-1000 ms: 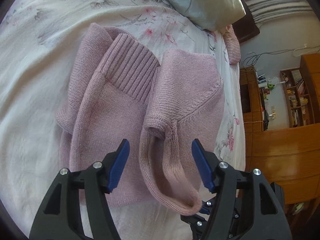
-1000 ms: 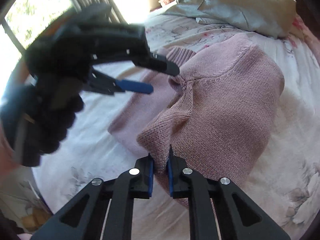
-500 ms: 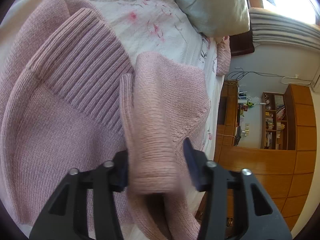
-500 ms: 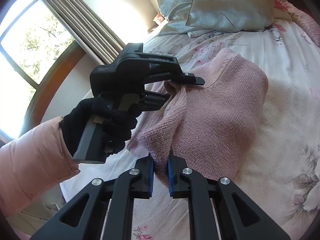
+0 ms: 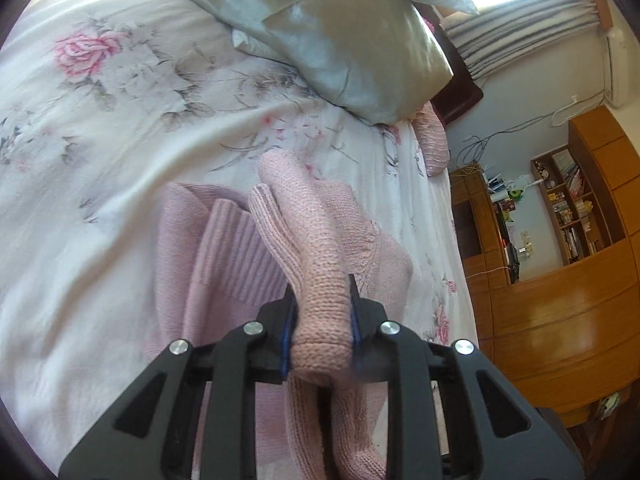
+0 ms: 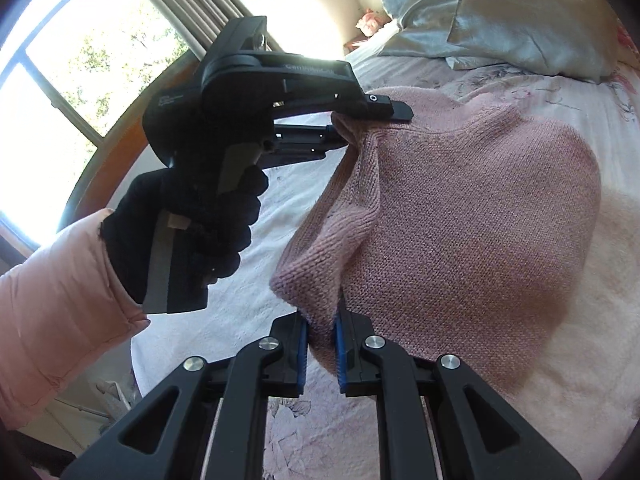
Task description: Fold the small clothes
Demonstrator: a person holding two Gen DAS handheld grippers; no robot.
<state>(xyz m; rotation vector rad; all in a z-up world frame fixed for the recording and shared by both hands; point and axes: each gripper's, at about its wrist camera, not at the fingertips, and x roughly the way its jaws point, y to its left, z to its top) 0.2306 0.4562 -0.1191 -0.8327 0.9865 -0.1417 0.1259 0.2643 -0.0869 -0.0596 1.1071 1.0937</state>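
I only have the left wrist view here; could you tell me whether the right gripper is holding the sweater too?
Observer: Yes, the right gripper is shut on a sweater edge.
Operator: Thank you. Can you see my left gripper from there?
Observer: Yes, the left gripper pinches a fold higher up, with the knit stretched between the two grips.
Operator: And who is holding it?
Observer: A black-gloved hand with a pink sleeve.

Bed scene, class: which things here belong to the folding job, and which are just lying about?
Job: pink sweater; left gripper and right gripper, both clamped on it.
Lying about: grey pillows; floral bedspread; wooden bookshelf.
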